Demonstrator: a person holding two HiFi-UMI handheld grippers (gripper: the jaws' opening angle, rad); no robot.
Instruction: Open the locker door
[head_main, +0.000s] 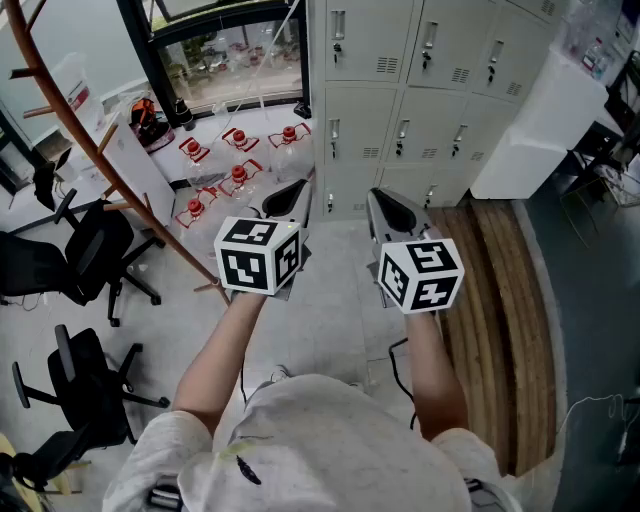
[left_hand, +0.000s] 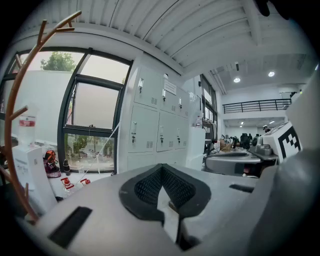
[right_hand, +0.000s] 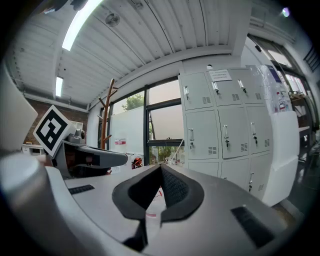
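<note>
Plainly, the approach is only beginning: the bank of grey lockers (head_main: 430, 90) is standing against the far wall with every visible door sitting flush and shut, and the person is facing it from well back across the pale floor (head_main: 340, 300). Both forearms are reaching forward, side by side. The left gripper (left_hand: 161, 167) is pointing toward the lockers' left end beside the window (left_hand: 90, 115), its jaws lying together with nothing between the pads. The right gripper (right_hand: 160, 169) is pointing at the same bank, its jaws likewise pressed together and holding nothing. Neither is touching any door; both are hanging well apart from the bank. Which door is meant is hard to say from here (the task names none), though the middle-row ones, each with a small upright handle (head_main: 402, 137), are probably sitting within easiest reach. The next move is calling for a walk forward, then one gripper spreading its jaws, lining up around a handle and closing on it before pulling outward along the door's swing.
</note>
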